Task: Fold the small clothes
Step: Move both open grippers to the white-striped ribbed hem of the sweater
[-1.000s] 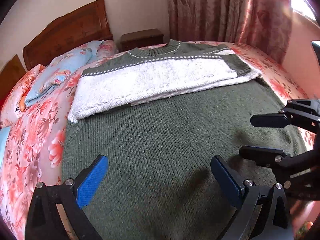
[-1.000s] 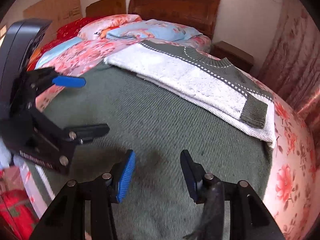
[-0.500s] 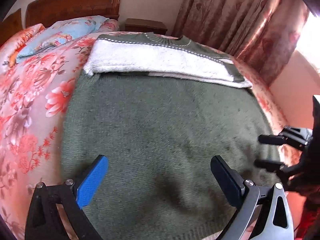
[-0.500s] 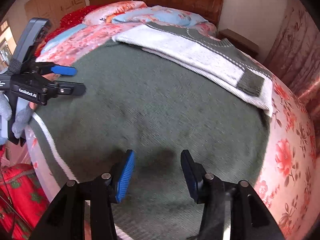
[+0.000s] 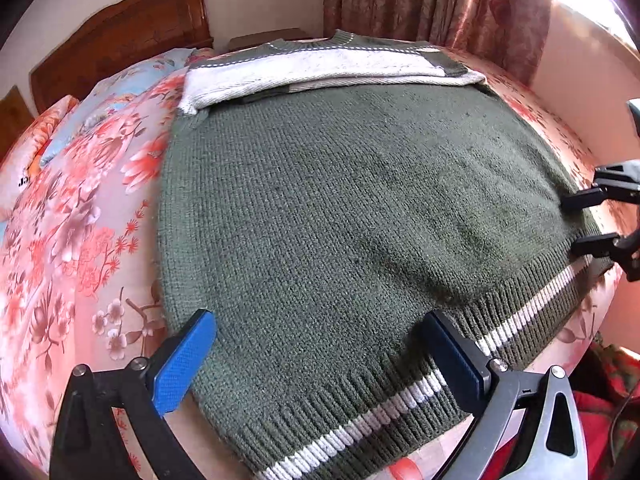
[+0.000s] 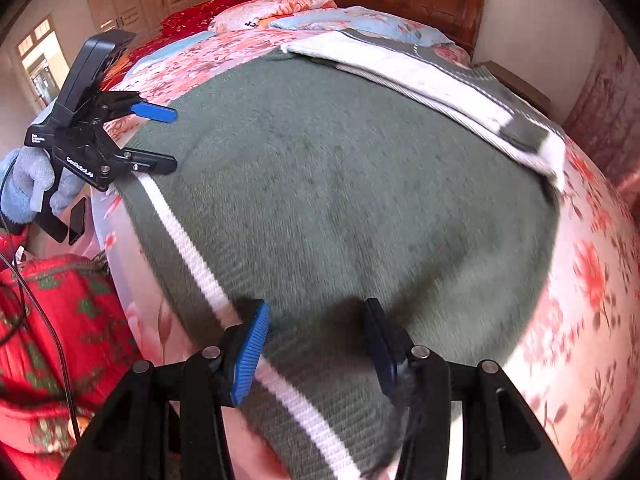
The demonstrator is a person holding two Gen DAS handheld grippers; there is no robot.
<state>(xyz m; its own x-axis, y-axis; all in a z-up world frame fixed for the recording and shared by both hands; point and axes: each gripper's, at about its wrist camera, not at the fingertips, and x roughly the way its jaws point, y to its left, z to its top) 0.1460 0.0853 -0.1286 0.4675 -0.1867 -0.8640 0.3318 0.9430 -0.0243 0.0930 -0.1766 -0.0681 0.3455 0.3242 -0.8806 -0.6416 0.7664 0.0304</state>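
— What surface did you have under you?

— A bed with a floral sheet (image 5: 80,216), wooden headboard (image 5: 120,44) behind, curtains (image 5: 440,0) to one side. Your green sweater (image 5: 340,200) lay flat on it, sleeves folded across the chest.

— And your grippers?

— Your left gripper (image 5: 320,356) stood wide over the hem, your right gripper (image 6: 316,344) partly spread, both empty.

— Anything unclear?

— The right view was blurred; the hem ran out of frame.

The sweater (image 5: 340,208) lies flat on the bed (image 5: 80,240), hem at the near edge, pillows (image 6: 304,8) behind it.
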